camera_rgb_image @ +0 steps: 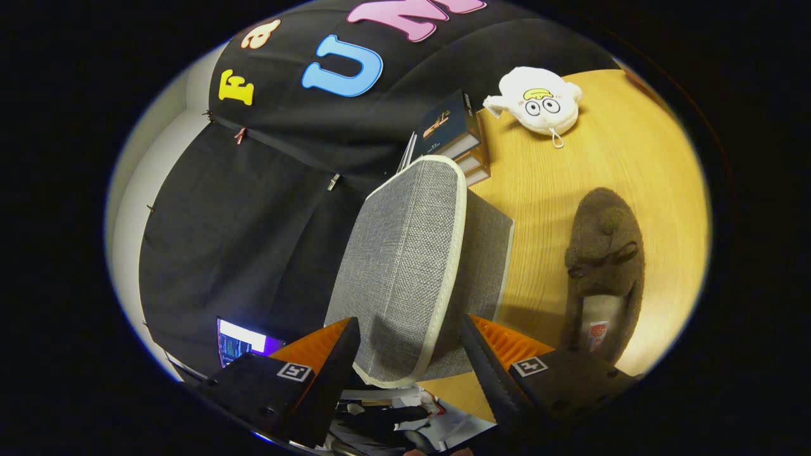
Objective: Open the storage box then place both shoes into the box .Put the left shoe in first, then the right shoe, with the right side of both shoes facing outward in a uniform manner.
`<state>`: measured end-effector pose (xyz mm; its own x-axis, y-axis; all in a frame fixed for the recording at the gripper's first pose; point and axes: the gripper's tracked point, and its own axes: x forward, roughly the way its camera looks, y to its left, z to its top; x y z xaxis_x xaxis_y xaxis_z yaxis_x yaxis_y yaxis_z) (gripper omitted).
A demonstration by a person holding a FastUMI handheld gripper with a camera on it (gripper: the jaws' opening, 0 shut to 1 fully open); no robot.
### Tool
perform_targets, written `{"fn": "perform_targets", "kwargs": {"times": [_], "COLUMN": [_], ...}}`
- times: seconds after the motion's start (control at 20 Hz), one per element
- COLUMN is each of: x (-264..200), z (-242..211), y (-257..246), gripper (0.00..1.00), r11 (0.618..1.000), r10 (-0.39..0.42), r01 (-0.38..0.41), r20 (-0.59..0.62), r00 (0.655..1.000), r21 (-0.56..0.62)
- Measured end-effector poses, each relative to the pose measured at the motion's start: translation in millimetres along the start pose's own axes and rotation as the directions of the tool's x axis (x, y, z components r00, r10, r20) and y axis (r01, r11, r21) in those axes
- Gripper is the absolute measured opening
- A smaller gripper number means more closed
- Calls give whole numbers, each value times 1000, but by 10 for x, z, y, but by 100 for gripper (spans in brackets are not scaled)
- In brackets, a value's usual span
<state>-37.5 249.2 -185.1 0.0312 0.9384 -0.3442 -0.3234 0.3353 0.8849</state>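
Between spread fingers (pixel 410 354): grey fabric storage box lid (pixel 405 253), raised, not seen pinched. Judged light, semi-stiff; white piped rim best gripped. Brown furry shoe (pixel 605 266) on surface (pixel 633 145), soft.

You get bright, even light on the yellow wooden tabletop (pixel 608 158), w/ mild glare near its far edge. The brown fuzzy slipper (pixel 605 266) and the grey woven fabric box lid (pixel 405 253) throw soft shadows on the wood. Fisheye bends everything hard toward the rim. The black-and-orange two-finger gripper (pixel 412 361), fingers apart around the lid's edge, looks slightly soft up close.
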Motion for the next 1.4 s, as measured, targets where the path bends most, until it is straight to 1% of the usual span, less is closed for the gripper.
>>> {"fn": "perform_targets", "kwargs": {"times": [0.15,0.25,0.3,0.35,0.4,0.5,0.55,0.6,0.65,0.75,0.8,0.85,0.9,0.95,1.0,1.2,1.3,1.4], "x": [67,62,76,101,112,81,92,29,54,-23,52,-40,88,110,88,-7,-40,-50], "z": [-25,-57,-62,-51,-62,-44,-27,-22,-11,-7,11,63,1,13,-31,80,153,197], "y": [68,152,162,127,130,113,119,148,173,195,201,253,286,289,318,370,441,578], "gripper": [97,96,96,84,74,68,47,47,28,26,26,9,8,5,5,5,5,5], "r11": [996,986,984,984,983,981,980,975,972,968,967,965,966,966,968,966,961,962], "r10": [60,113,120,112,121,121,128,146,154,170,151,161,159,157,146,111,97,100], "r01": [-59,-108,-114,-106,-113,-111,-118,-136,-143,-154,-139,-150,-148,-146,-136,-111,-104,-113], "r20": [-21,-35,-39,-37,-47,-52,-51,-46,-49,-64,-41,-34,-36,-37,-32,11,39,64], "r00": [998,993,992,993,992,991,990,988,987,983,988,986,987,987,989,994,994,993], "r21": [68,125,137,140,146,159,163,175,184,199,213,217,211,211,209,235,257,250]}}
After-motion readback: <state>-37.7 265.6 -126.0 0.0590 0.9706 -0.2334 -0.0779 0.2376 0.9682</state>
